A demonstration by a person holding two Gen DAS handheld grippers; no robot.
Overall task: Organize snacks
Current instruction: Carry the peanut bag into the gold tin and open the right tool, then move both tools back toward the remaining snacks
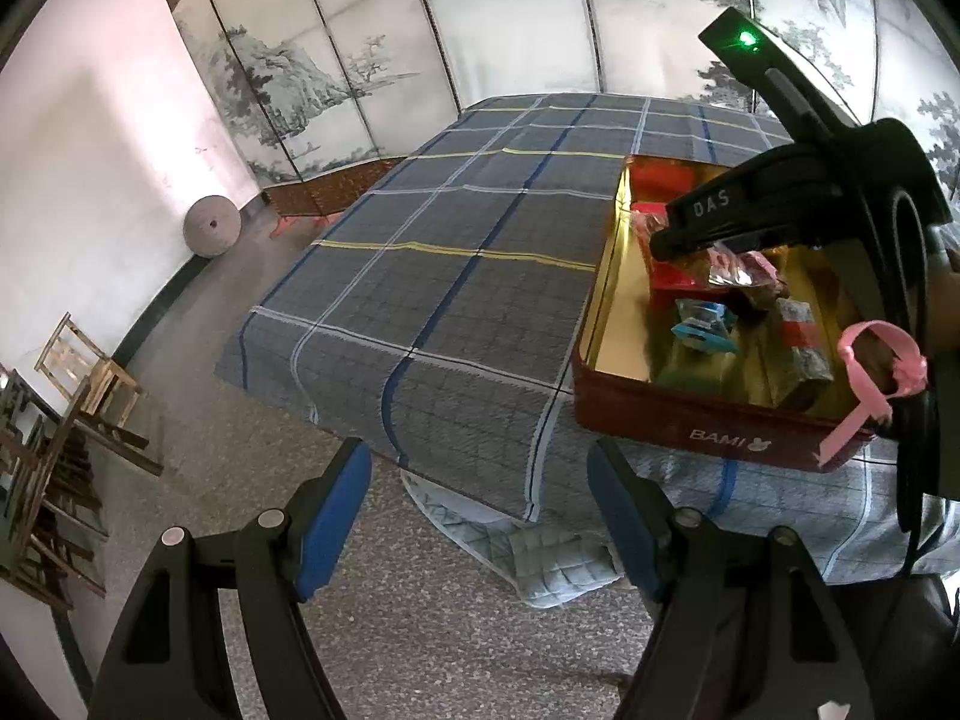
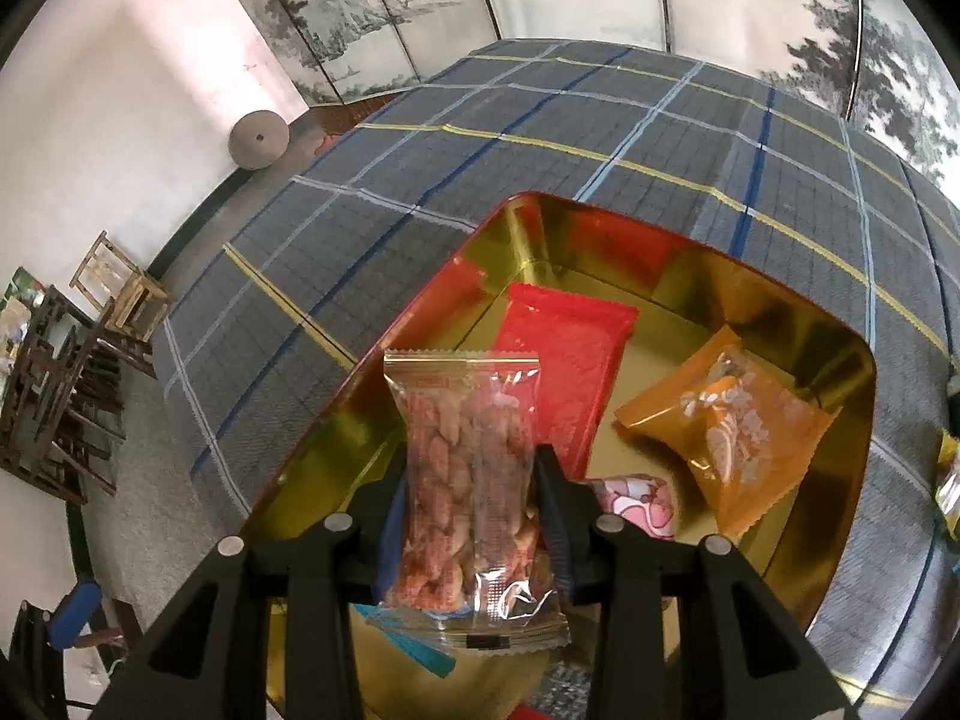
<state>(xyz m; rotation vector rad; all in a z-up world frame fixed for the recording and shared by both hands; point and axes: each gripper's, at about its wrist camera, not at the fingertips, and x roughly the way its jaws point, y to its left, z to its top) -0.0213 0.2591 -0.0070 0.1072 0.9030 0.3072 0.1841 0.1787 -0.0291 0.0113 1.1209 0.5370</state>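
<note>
A red tin (image 1: 690,429) with a gold inside (image 2: 780,312) stands on the checked blue cloth. It holds several snack packs: a red pack (image 2: 564,354), an orange pack (image 2: 720,426), a pink pack (image 2: 636,501) and a blue one (image 1: 702,324). My right gripper (image 2: 468,480) is shut on a clear pack of reddish peanuts (image 2: 465,468) and holds it over the tin's near left part. It also shows in the left wrist view (image 1: 720,222), above the tin. My left gripper (image 1: 480,474) is open and empty, off the table's front edge, left of the tin.
The checked cloth (image 1: 456,252) covers the table and hangs over its front edge. A painted folding screen (image 1: 480,18) stands behind. Wooden chairs (image 1: 66,408) and a round stone disc (image 1: 211,225) are on the floor at left. More snack packs (image 2: 951,480) lie right of the tin.
</note>
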